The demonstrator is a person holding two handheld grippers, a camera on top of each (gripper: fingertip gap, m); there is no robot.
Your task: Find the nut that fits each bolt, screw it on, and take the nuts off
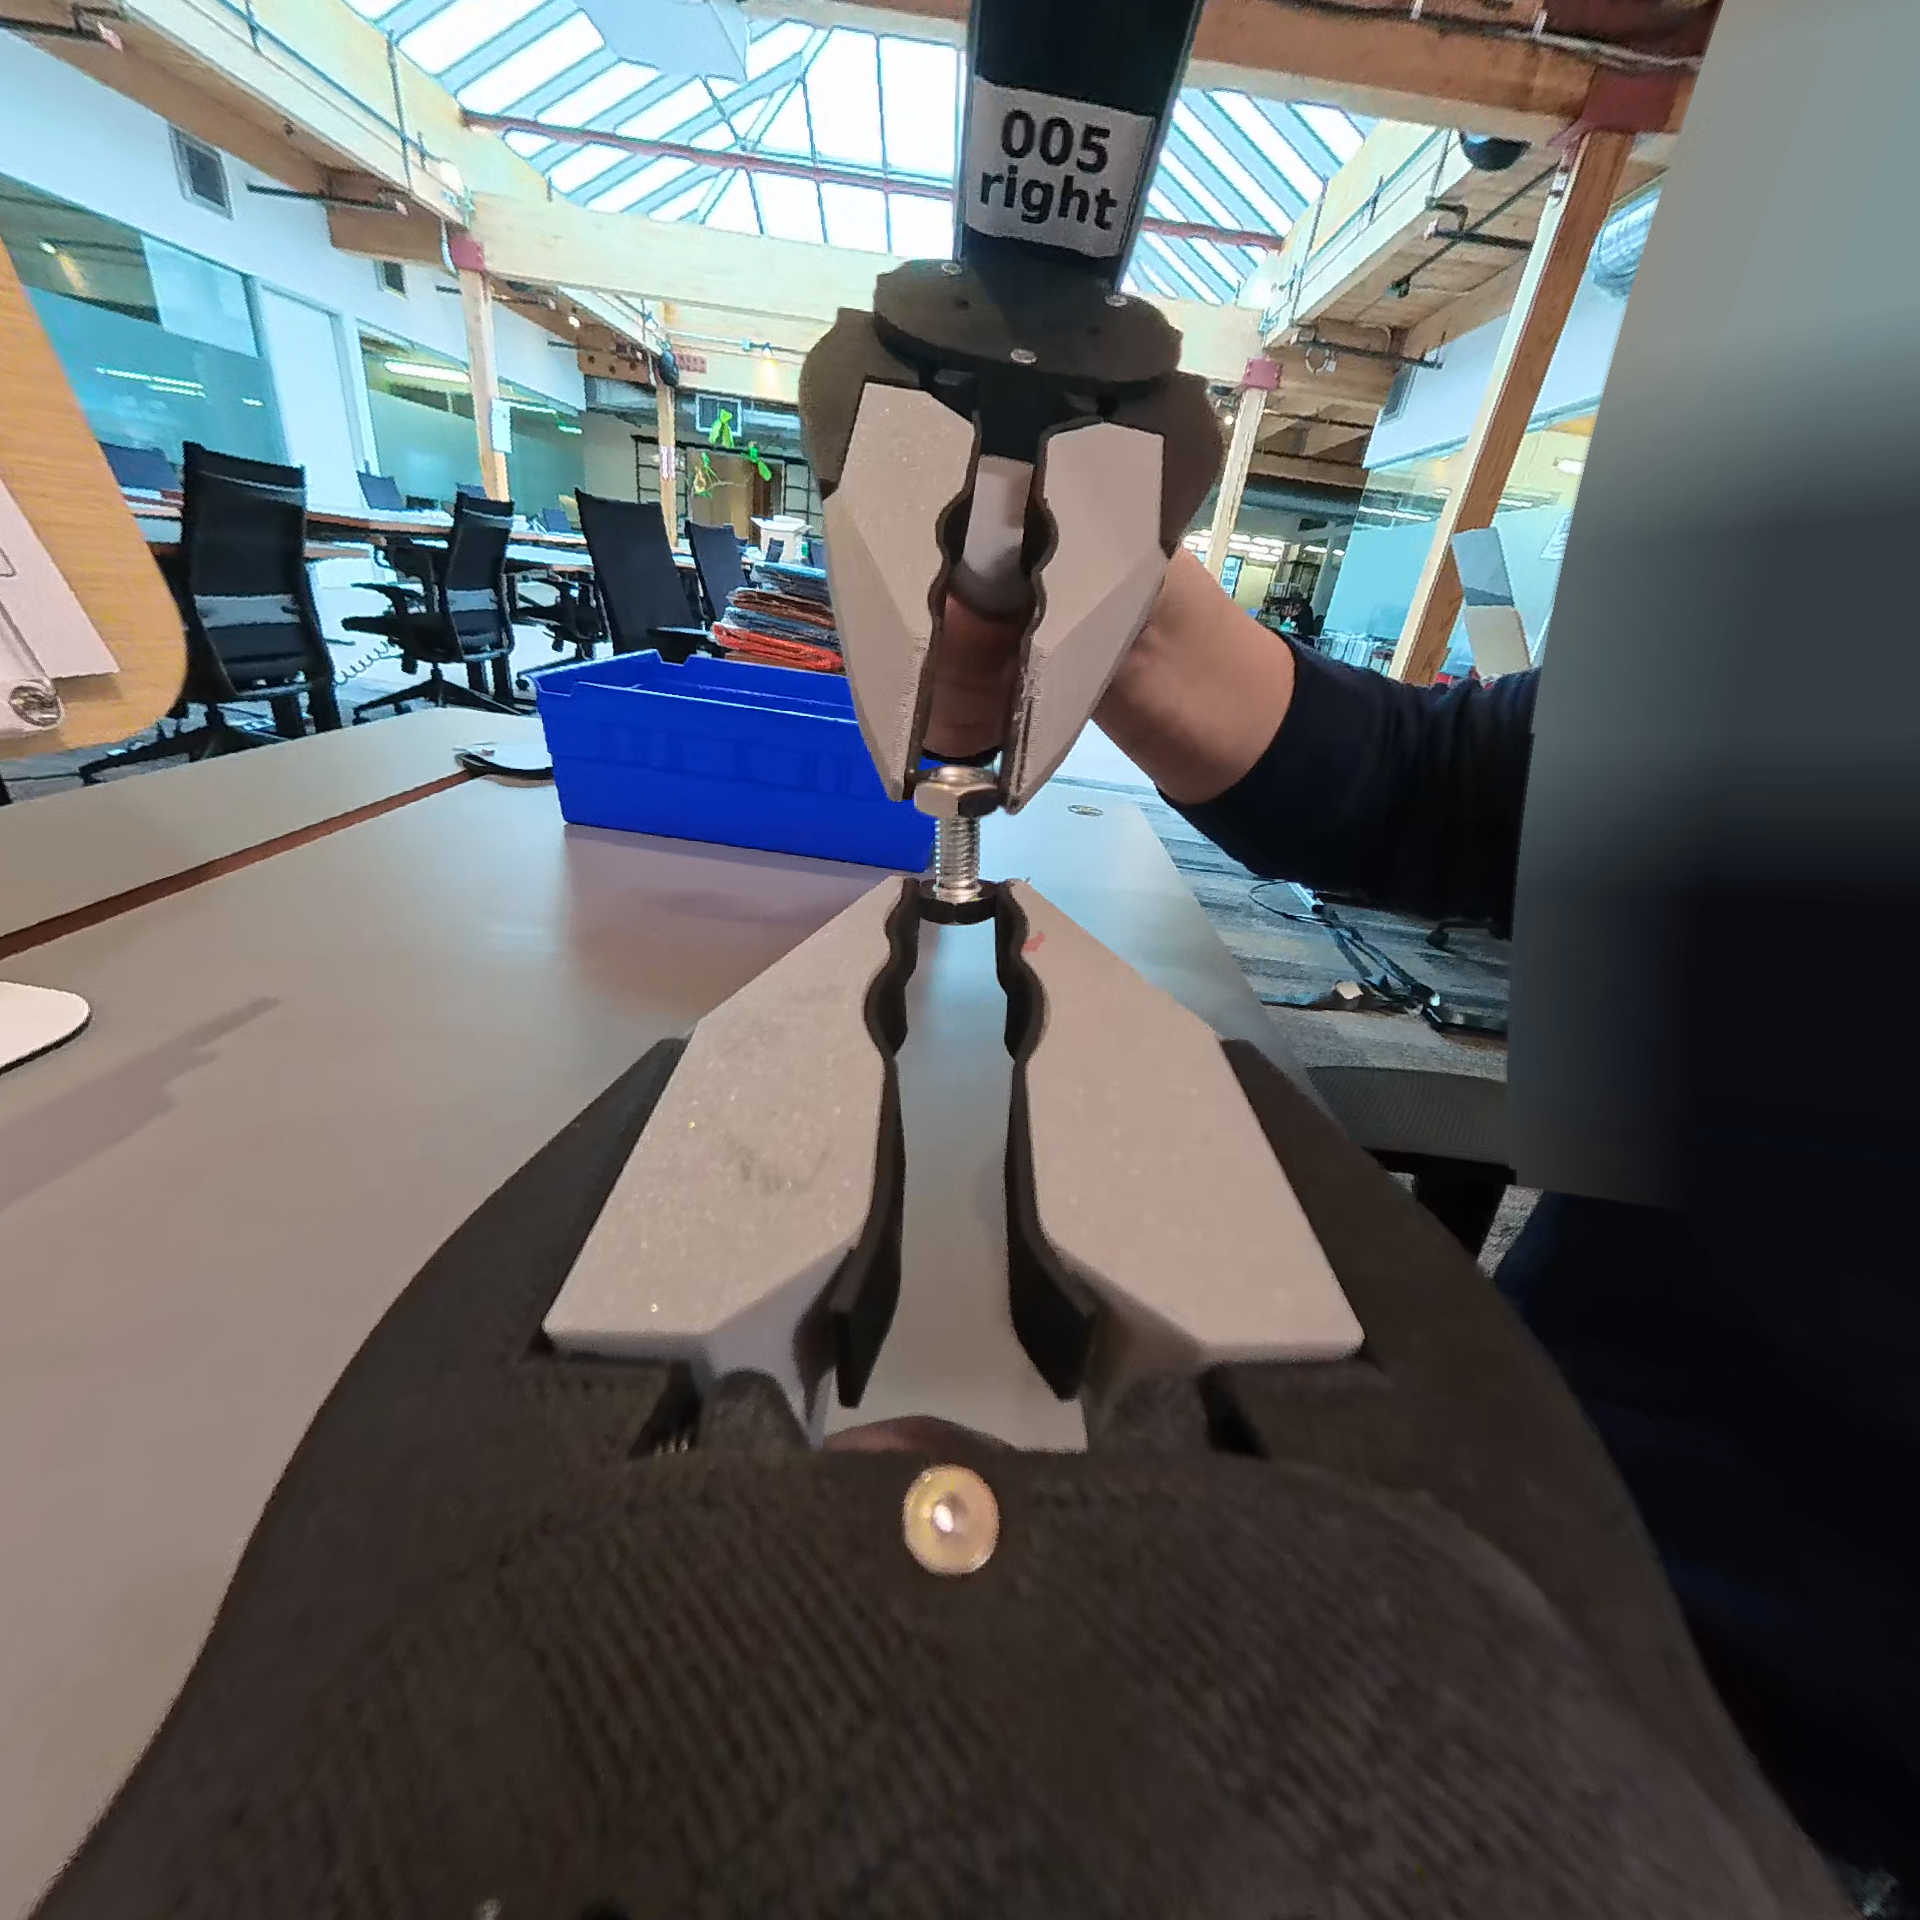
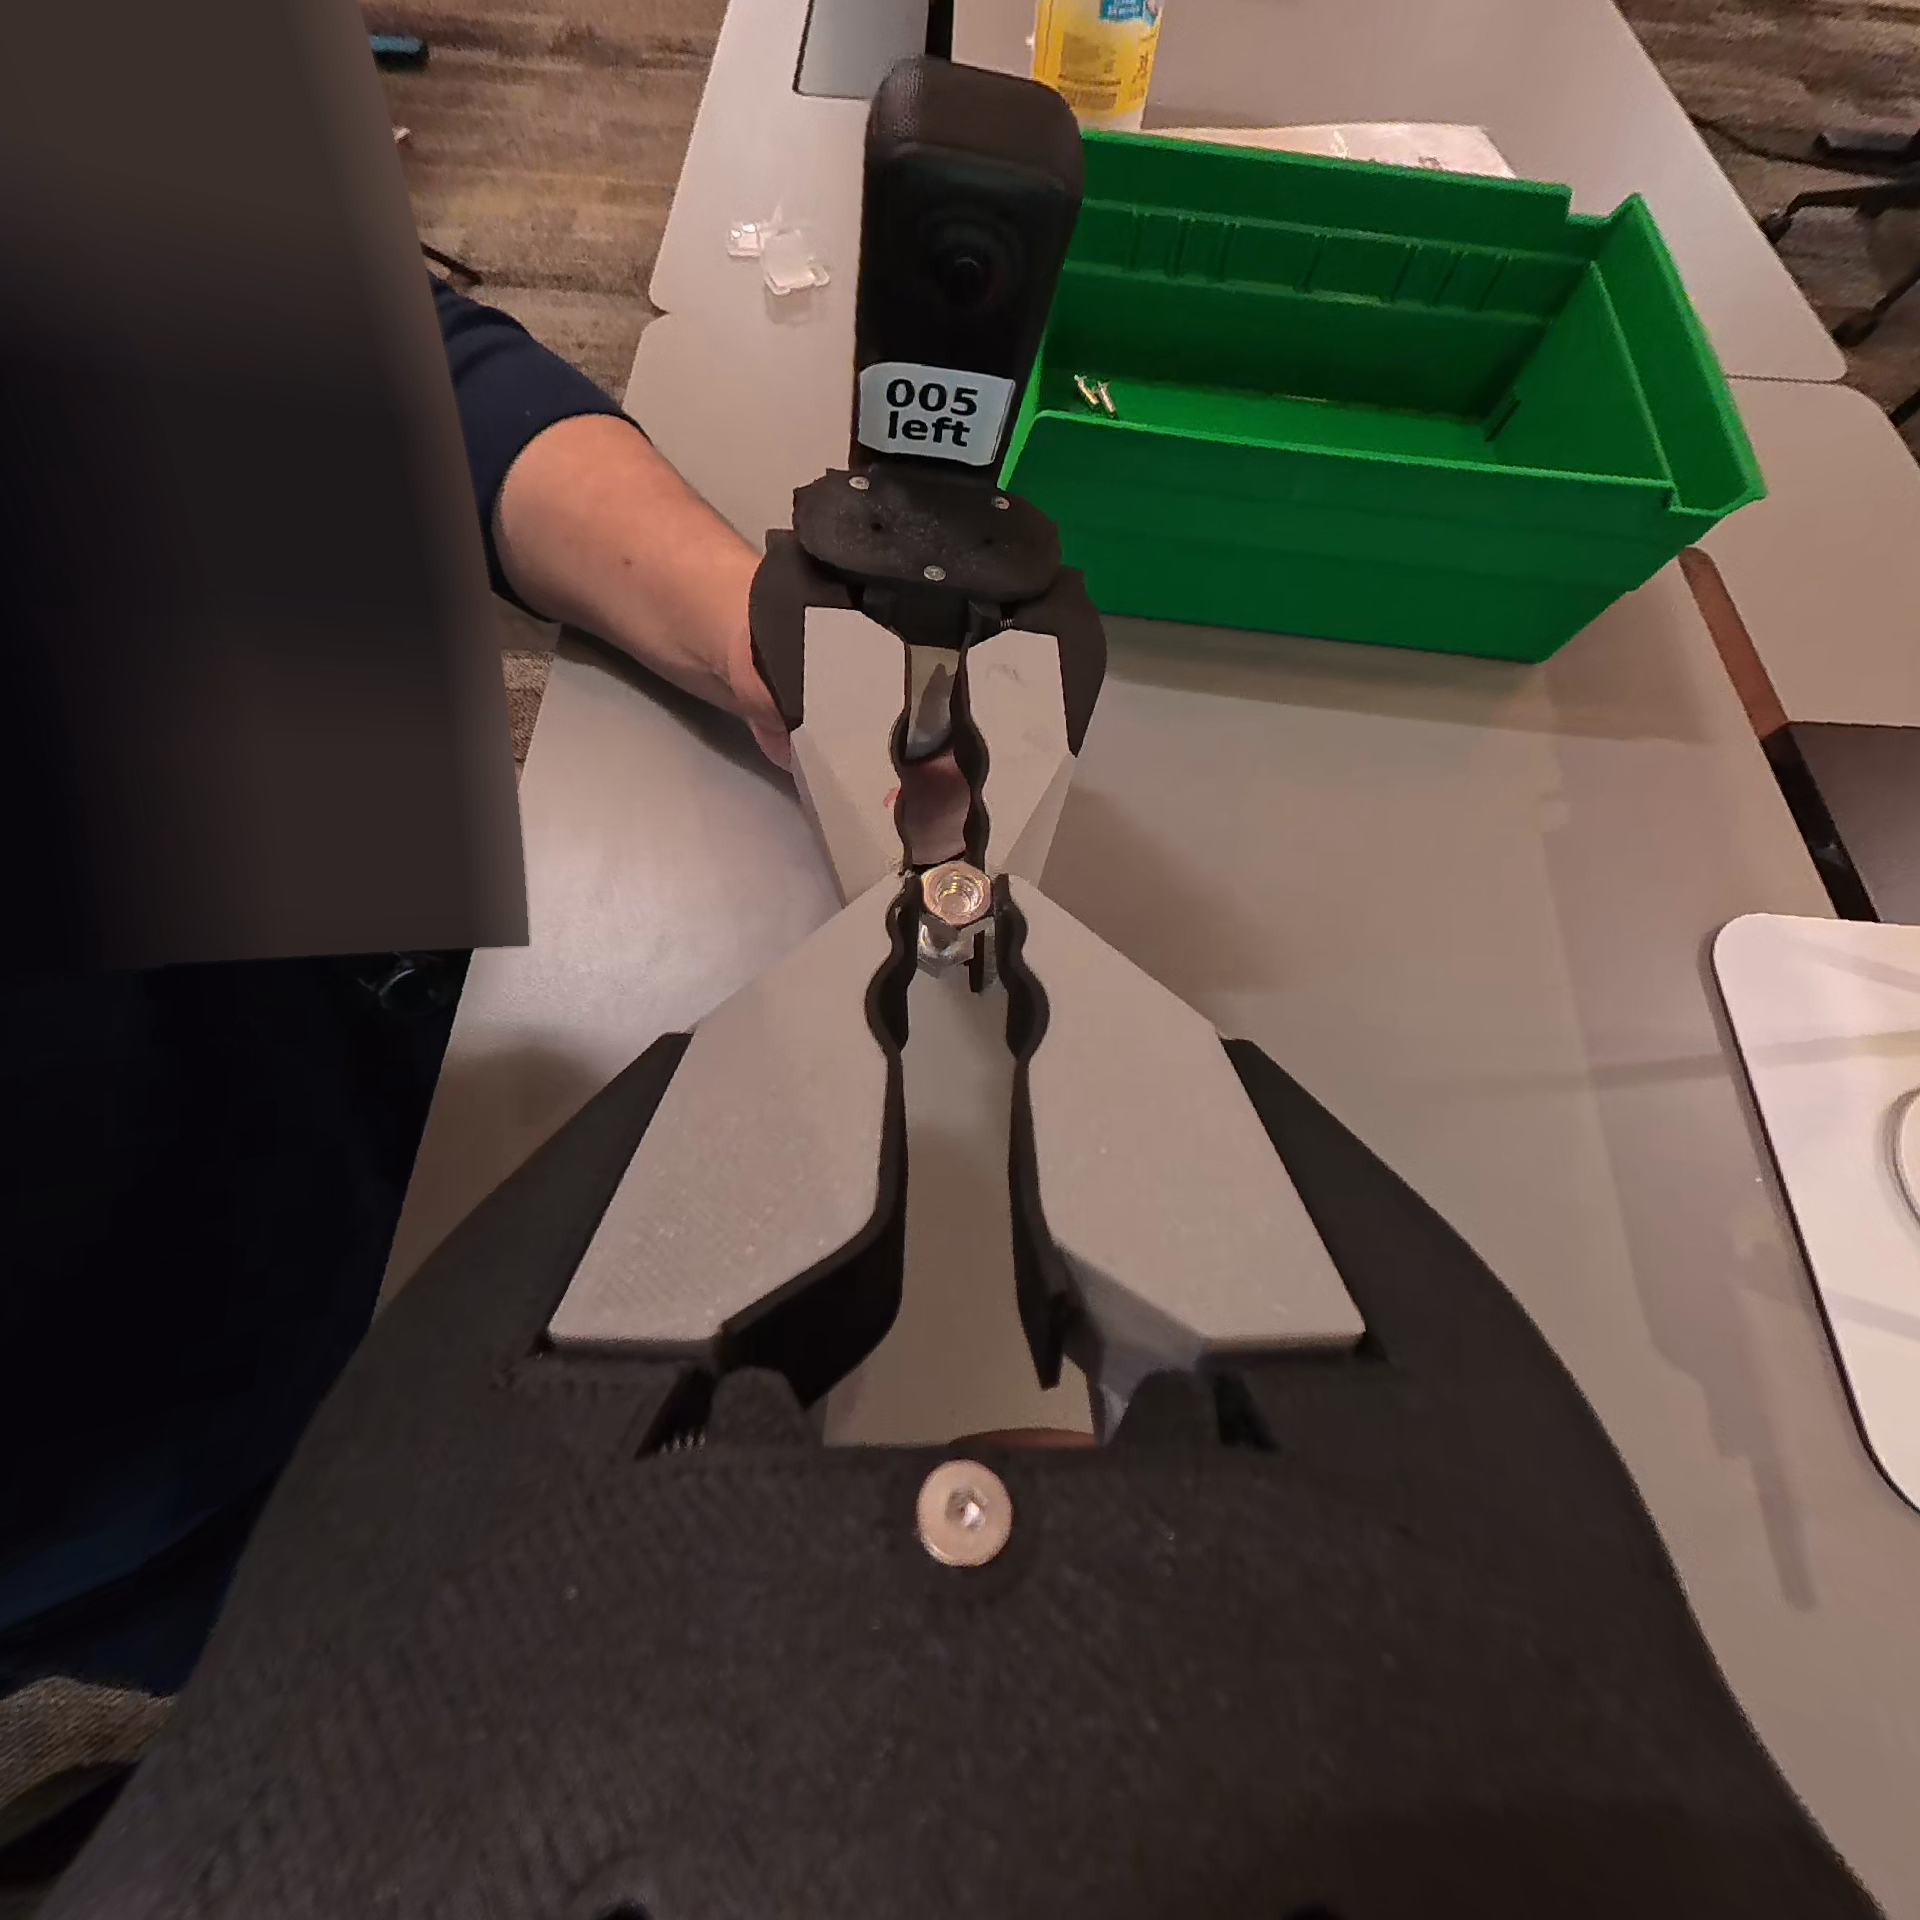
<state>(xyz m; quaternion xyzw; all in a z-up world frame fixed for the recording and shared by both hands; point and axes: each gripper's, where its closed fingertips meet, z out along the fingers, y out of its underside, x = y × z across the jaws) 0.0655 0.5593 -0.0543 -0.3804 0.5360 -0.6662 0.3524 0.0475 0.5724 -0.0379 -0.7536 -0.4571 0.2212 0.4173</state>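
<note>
Bolt (image 1: 957, 847) stands upright above the grey table (image 1: 416, 987), pinched at its head by the left gripper (image 1: 956, 906), whose 2 fingers are clenched on it. From above, the right gripper (image 1: 957, 795) grips a silver hex nut (image 1: 954, 792) sitting on the bolt's threaded end, pads tight against its flats. Behind sit a blue bin (image 1: 727, 758) and a green bin (image 2: 1351, 499).

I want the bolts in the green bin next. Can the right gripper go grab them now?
Probably not yet. The right gripper is shut on a nut at the bolt's tip. The green bin is open-topped across bare table.
</note>
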